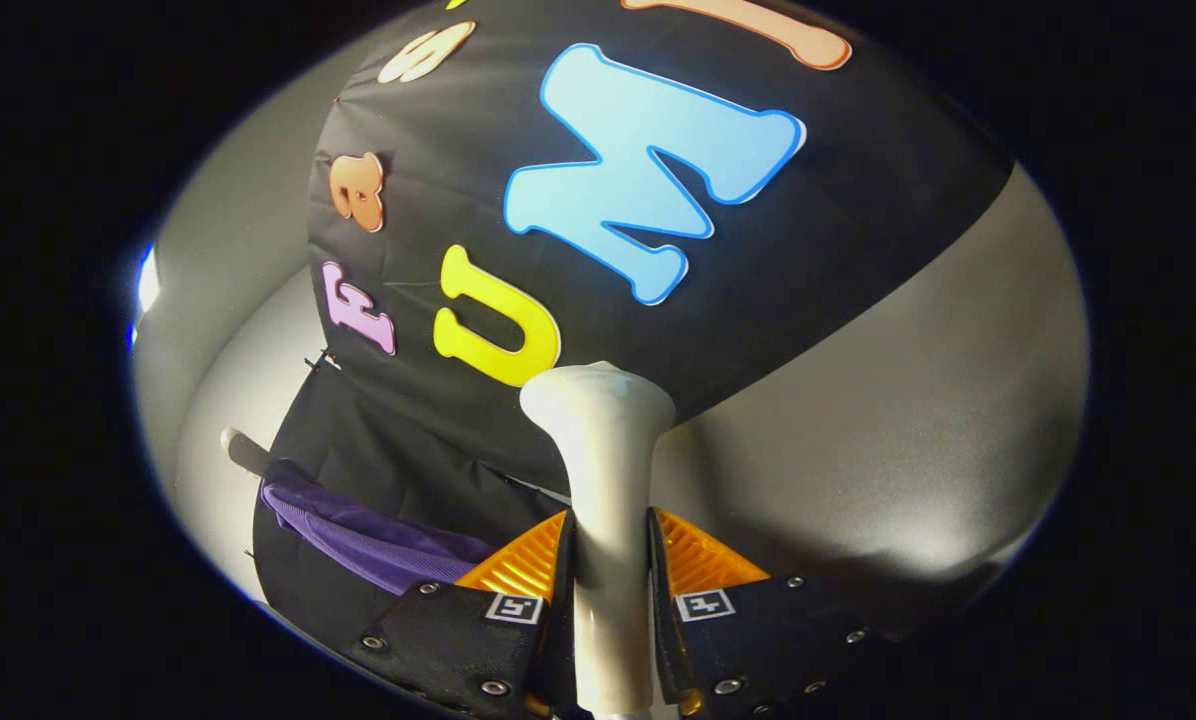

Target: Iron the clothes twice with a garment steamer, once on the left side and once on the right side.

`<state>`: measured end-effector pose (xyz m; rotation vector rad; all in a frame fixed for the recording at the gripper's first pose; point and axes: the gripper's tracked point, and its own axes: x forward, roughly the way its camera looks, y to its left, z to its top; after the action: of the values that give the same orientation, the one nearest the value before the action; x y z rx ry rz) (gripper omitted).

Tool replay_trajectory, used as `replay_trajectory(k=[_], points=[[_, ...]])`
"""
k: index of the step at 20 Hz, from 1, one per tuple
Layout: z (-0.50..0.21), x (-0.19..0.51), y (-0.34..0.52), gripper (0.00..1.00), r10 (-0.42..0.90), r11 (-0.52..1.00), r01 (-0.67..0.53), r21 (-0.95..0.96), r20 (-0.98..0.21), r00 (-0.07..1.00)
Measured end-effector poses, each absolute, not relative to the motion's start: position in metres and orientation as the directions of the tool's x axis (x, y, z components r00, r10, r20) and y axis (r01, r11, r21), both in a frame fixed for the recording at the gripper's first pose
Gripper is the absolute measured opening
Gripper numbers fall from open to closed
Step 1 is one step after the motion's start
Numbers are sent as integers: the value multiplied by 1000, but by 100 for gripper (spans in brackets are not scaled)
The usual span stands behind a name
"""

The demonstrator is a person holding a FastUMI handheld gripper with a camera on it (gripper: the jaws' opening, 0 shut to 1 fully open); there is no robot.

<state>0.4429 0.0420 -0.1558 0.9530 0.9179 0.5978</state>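
I judge I'm carrying the steamer toward the garment, so I'd swing its head down and across to the crumpled purple fabric garment [378, 540], which hangs on a rod against the black cloth wall [758, 300], beyond my fingers and off to one side, then square the head to the cloth before starting a slow, even stroke along one side. My tool [610, 560] is pinched tight on the smooth cream-white plastic garment steamer [603, 440], both fingers pressing its narrow neck, the flared head standing well clear of the clothing.
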Motion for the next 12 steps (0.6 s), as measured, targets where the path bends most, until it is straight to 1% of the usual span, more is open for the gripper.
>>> replay_trajectory(k=[2, 6, 12], points=[[-147, 434, 43, 34, 765, 471, -58, 880, -375, 523], [-142, 418, 35, 31, 708, 483, -31, 875, -369, 601], [-111, 368, 29, 31, 640, 503, -67, 862, -319, 698]])
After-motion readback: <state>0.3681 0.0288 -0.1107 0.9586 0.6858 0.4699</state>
